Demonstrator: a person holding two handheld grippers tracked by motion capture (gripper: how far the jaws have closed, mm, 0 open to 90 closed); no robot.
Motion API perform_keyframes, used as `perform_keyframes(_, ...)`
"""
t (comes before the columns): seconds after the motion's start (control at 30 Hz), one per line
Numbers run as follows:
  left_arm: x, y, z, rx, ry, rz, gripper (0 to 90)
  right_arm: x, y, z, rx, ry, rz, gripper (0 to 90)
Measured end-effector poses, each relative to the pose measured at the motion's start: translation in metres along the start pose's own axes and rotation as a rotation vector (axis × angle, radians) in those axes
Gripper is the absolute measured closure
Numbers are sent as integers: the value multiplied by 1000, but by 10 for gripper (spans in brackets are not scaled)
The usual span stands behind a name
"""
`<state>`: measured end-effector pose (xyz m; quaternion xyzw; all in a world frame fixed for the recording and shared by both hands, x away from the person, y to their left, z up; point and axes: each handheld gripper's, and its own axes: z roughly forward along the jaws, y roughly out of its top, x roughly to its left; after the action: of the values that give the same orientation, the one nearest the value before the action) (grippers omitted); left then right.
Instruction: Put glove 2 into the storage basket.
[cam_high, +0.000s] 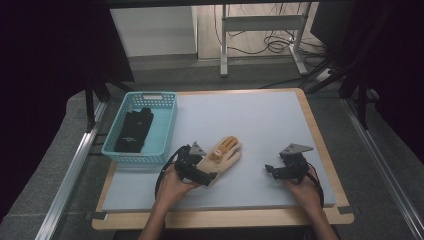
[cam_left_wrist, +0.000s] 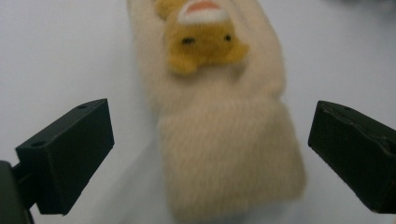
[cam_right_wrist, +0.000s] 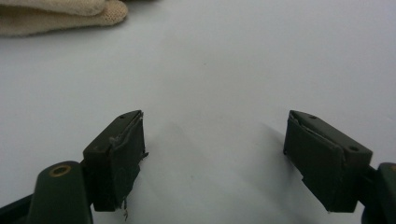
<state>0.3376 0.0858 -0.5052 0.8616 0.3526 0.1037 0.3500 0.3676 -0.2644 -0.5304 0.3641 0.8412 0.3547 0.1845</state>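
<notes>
1. The cream glove (cam_left_wrist: 224, 140) is laid flat on the grey mat (cam_high: 270, 120), right of the blue basket (cam_high: 167, 125).
2. The left gripper (cam_left_wrist: 210, 154) is spread wide, its jaws flanking the glove's cuff without contact.
3. The right gripper (cam_right_wrist: 215, 154) is spread over bare mat, well apart from the glove.

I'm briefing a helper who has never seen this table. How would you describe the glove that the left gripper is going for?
Start at the pale blue mat on the table, then find the turquoise basket at its left edge. Just right of the basket, near the front, lies the cream glove, its cuff between the open jaws of the left gripper. Unlike the black gloves in the basket, it is fuzzy and bears a yellow animal patch.
</notes>
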Motion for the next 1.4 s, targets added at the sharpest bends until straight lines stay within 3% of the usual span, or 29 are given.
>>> perform_keyframes(0.23,0,18,28,49,11,-10,1,0,0,0,0,0,0,202)
perform_keyframes(0.5,1,20,55,133,34,-5,9,0,0,0,1,0,1,202)
perform_keyframes(0.57,0,20,53,124,39,-5,17,0,0,0,0,0,0,202)
perform_keyframes(0.67,0,20,48,118,31,10,155,0,0,0,1,0,1,202)
perform_keyframes(0.83,1,19,43,104,33,-2,374,0,0,0,1,0,0,202)
perform_keyframes(0.97,1,19,41,101,22,-6,480,0,0,0,1,-1,-1,202)
perform_keyframes(1.23,4,23,33,89,34,-7,564,0,0,0,1,0,1,202)
perform_keyframes(1.4,12,25,27,82,33,-35,571,0,0,0,0,0,0,202)
